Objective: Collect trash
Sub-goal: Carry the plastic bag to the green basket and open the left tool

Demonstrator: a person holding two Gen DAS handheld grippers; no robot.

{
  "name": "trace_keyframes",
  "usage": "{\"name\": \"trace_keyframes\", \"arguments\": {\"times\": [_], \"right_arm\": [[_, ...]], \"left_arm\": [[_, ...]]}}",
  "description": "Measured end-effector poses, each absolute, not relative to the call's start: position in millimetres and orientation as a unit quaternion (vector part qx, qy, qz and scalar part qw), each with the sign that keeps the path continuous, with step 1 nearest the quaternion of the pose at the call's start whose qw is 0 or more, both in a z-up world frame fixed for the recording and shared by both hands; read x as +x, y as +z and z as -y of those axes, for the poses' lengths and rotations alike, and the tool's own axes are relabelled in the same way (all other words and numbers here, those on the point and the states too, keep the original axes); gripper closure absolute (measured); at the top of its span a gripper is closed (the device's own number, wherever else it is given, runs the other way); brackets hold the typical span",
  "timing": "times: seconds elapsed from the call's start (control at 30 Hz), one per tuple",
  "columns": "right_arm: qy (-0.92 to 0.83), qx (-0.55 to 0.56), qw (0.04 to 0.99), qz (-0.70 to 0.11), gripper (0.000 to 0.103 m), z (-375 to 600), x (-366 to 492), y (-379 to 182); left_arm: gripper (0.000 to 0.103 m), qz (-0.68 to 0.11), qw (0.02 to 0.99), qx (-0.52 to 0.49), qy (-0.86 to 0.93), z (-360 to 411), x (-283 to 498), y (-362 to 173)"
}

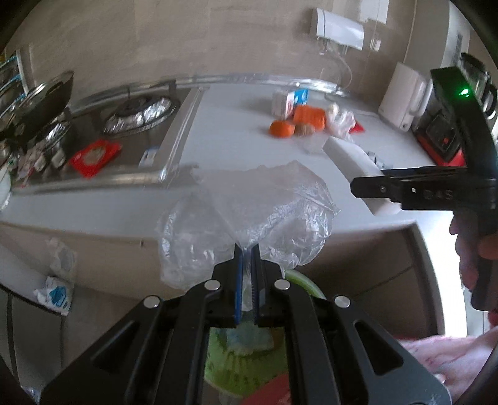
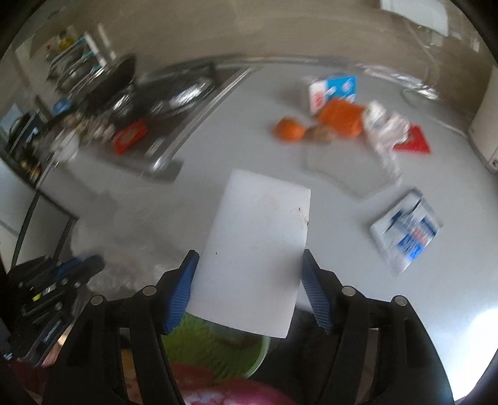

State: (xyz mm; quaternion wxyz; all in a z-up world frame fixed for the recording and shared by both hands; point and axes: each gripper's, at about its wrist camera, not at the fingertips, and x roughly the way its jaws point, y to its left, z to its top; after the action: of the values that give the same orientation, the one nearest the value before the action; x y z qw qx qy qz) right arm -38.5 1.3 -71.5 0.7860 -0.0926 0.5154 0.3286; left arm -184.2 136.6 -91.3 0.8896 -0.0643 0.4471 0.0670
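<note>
Left gripper (image 1: 246,249) clenched on a crumpled clear plastic bag (image 1: 249,215), blue pads (image 1: 239,280) pinching its neck, bag ballooning ahead of the fingertips over the front edge of the pale grey kitchen counter (image 1: 236,124). Under this gripper: a green-rimmed bin (image 1: 246,364) with litter inside.

Right gripper (image 2: 249,264) grasping a flat white box (image 2: 255,246), 1 pad on each side edge, box sticking forward over the counter. Same green bin (image 2: 218,345) below and behind the box. From the left camera, the right gripper (image 1: 354,187) comes in from the right with the white box end (image 1: 351,162) seen edge-on, a hand (image 1: 476,249) on its handle.

Ahead of both grippers, far side of the counter: 2 orange lumps (image 2: 289,129), a brown lump between them, a blue-white carton (image 2: 333,92), a crinkled clear wrapper (image 2: 386,131), a red triangular scrap (image 2: 412,145). Right of the right gripper: a blue-white printed packet (image 2: 407,230) lying flat, blurred.

Left-forward: steel gas hob (image 1: 140,115) with foil-lined burner, red packet (image 1: 95,155) on its front edge, dark wok (image 1: 46,96) farther left. Beige wall behind, white wall unit (image 1: 339,29) up high, white appliance (image 1: 404,96) at the counter's right end. Right view is motion-blurred.
</note>
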Motion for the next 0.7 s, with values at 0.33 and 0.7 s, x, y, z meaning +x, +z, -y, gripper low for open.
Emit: {"name": "trace_keyframes", "arguments": {"times": [0.33, 0.7], "right_arm": [[0.363, -0.128, 0.754, -0.533, 0.037, -6.0, -91.4, -89.5], [0.368, -0.123, 0.745, -0.542, 0.037, -0.9, -104.5, -95.3]], "left_arm": [[0.099, -0.472, 0.874, -0.086, 0.078, -117.9, -232.1, -120.6], [0.099, -0.512, 0.851, -0.086, 0.074, -120.4, -254.2, -151.3]]}}
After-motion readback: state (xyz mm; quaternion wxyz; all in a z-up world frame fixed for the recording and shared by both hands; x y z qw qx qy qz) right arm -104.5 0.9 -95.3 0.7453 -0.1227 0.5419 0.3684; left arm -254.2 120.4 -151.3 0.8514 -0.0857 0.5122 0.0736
